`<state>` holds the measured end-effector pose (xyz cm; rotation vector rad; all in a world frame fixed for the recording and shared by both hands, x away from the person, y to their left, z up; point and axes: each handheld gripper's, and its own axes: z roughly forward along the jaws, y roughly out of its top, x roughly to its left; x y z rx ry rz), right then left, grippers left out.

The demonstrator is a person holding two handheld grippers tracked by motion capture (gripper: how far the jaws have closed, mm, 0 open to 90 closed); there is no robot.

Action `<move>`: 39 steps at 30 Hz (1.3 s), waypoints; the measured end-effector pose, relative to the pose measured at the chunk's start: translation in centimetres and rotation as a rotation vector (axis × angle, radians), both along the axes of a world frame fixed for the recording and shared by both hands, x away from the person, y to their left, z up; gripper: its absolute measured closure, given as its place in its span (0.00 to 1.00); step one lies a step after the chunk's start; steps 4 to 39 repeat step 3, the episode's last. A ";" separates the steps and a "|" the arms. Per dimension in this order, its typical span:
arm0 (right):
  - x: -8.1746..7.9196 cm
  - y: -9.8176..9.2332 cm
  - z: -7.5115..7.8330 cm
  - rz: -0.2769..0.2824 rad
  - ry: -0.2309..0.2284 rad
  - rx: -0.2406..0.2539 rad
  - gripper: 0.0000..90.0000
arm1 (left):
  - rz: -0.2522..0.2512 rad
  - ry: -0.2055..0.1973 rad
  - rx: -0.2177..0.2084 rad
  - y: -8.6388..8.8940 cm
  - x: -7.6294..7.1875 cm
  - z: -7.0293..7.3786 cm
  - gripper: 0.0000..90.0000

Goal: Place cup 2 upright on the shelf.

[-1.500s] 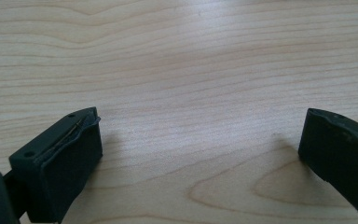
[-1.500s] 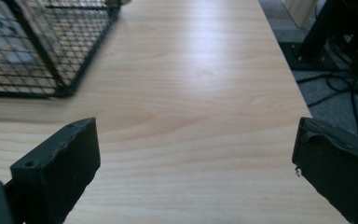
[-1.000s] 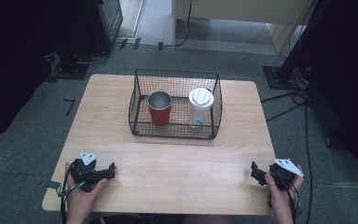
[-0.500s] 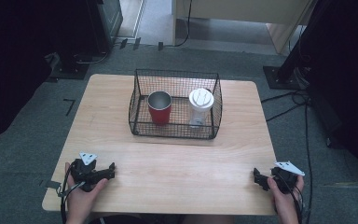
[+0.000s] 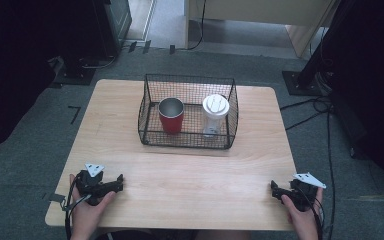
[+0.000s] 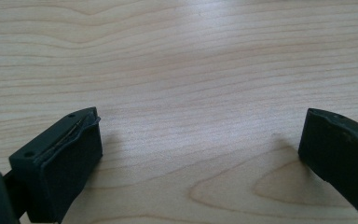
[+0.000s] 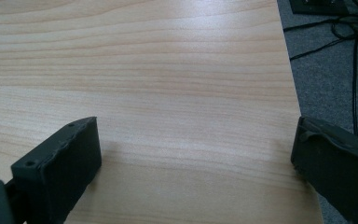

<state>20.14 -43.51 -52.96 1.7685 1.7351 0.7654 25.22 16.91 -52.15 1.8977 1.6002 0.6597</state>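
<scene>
We count one wooden table (image 5: 180,175), the largest item, with bare grain running under both tools in the left gripper view (image 6: 191,70) and the right gripper view (image 7: 168,70). One black wire basket (image 5: 188,80) stands on it, well ahead of both grippers and roughly midway between them. Inside the basket we count two cups: one red cup (image 5: 171,115) with a metallic interior, on the side nearer the left gripper, and one pale cup capped by a white lid (image 5: 215,105), on the side nearer the right gripper. The two cups stand upright and apart.

We count two grippers, one per hand. The left gripper (image 5: 114,183) rests at the table's near edge, its jaws spread wide with nothing between them (image 6: 198,149). The right gripper (image 5: 275,189) sits at the near corner on its own side, jaws likewise spread and empty (image 7: 193,154); its outer jaw overhangs the table edge above grey carpet (image 7: 335,70).

The pale cup's lower body is hard to make out behind the mesh. Both forearms are cut off by the lower frame edge.
</scene>
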 end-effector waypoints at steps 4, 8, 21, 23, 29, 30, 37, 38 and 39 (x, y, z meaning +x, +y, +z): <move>0.0 0.0 0.0 0.000 0.000 0.000 0.01 | 0.000 0.000 0.000 0.0 0.0 0.0 0.00; 0.0 0.0 0.0 0.000 0.000 0.000 0.01 | 0.000 0.000 0.000 0.0 0.0 0.0 0.00; 0.0 0.0 0.0 0.000 0.000 0.000 0.01 | 0.000 0.000 0.000 0.0 0.0 0.0 0.00; 0.0 0.0 0.0 0.000 0.000 0.000 0.01 | 0.000 0.000 0.000 0.0 0.0 0.0 0.00; 0.0 0.0 0.0 0.000 0.000 0.000 0.01 | 0.000 0.000 0.000 0.0 0.0 0.0 0.00; 0.0 0.0 0.0 0.000 0.000 0.000 0.01 | 0.000 0.000 0.000 0.0 0.0 0.0 0.00; 0.0 0.0 0.0 0.000 0.000 0.000 0.01 | 0.000 0.000 0.000 0.0 0.0 0.0 0.00; 0.0 0.0 0.0 0.000 0.000 0.000 0.01 | 0.000 0.000 0.000 0.0 0.0 0.0 0.00; 0.0 0.0 0.0 0.000 0.000 0.000 0.01 | 0.000 0.000 0.000 0.0 0.0 0.0 0.00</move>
